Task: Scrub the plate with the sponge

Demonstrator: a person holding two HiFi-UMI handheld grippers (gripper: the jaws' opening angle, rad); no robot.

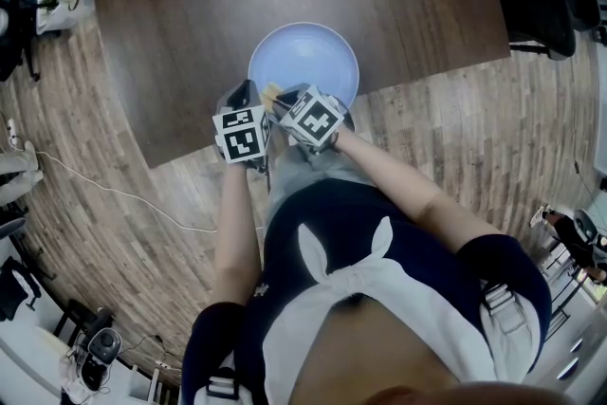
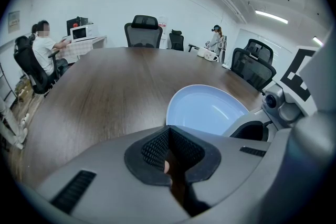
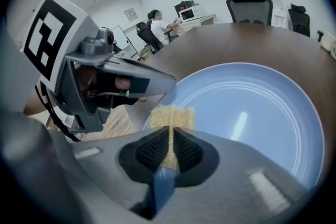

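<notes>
I judge the scrubbing barely begun: the plate (image 1: pixel 305 52) lies on the counter (image 1: pixel 171 14) near its edge, with most of its face still to cover. My right tool (image 3: pixel 170 150) is clamped on the sponge (image 3: pixel 172 115) at the plate's near rim. My left tool (image 2: pixel 169 153) is closed on nothing, beside the plate.

Left hand-held gripper (image 2: pixel 169 131) jaws together, right hand-held gripper (image 3: pixel 171 132) tight on sponge (image 3: pixel 172 116).

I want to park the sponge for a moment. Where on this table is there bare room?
The dark table is bare left of the blue plate, beyond it and to its right. Only the plate's near rim is crowded: the left gripper and the right gripper, holding the sponge, meet there.
</notes>
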